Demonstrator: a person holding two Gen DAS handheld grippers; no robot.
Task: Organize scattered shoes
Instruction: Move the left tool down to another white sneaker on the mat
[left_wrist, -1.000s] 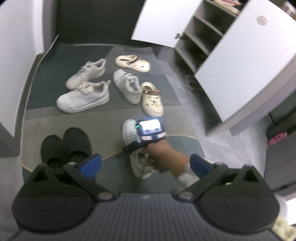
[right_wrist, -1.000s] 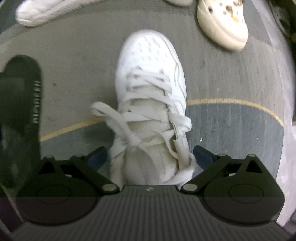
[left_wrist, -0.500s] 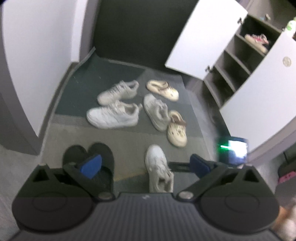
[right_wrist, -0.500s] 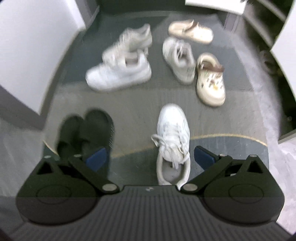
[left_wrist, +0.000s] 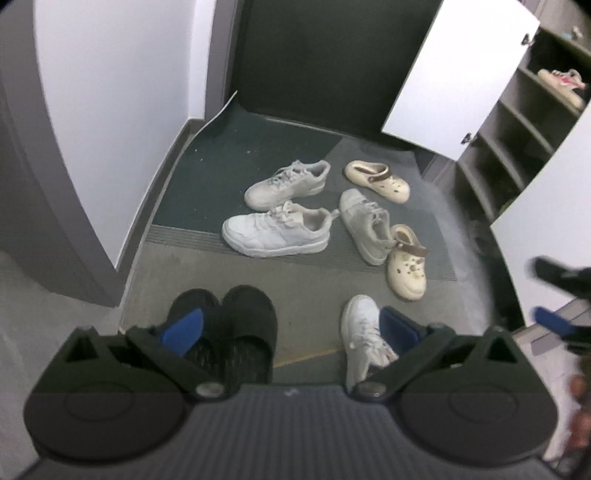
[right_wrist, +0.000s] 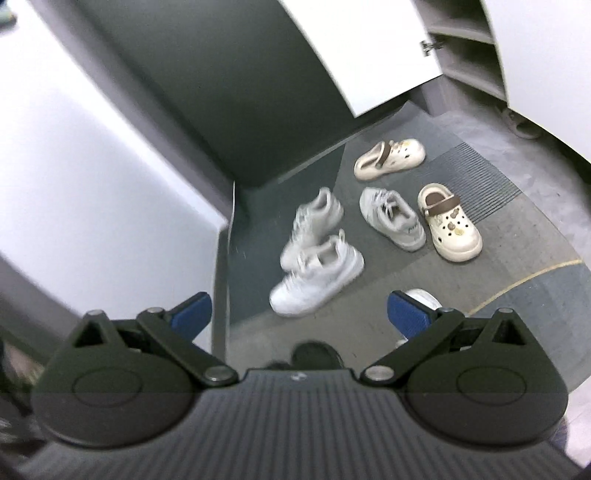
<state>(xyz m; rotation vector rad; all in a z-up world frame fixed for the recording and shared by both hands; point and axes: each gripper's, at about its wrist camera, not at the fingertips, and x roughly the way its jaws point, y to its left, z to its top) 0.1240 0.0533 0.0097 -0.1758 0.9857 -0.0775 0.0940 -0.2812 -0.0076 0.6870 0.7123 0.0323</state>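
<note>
Shoes lie scattered on the entry floor. In the left wrist view a pair of black slippers (left_wrist: 236, 325) sits near me, and a lone white sneaker (left_wrist: 360, 328) lies to their right. Farther off are two white sneakers (left_wrist: 277, 232), a grey sneaker (left_wrist: 365, 225) and two cream clogs (left_wrist: 406, 262). My left gripper (left_wrist: 291, 328) is open and empty, held high above the slippers. My right gripper (right_wrist: 301, 312) is also open and empty, well above the floor; its blue pad shows at the left wrist view's right edge (left_wrist: 550, 319).
An open shoe cabinet (left_wrist: 517, 147) with white doors and grey shelves stands on the right; one pink-trimmed shoe (left_wrist: 561, 83) rests on an upper shelf. A white wall (left_wrist: 110, 110) and dark door bound the left and back. A dark mat (left_wrist: 229, 162) covers the far floor.
Both grippers have risen and pulled back from the floor. The right one, earlier close around the lone white sneaker, left it lying there and now looks from high up, tilted left.
</note>
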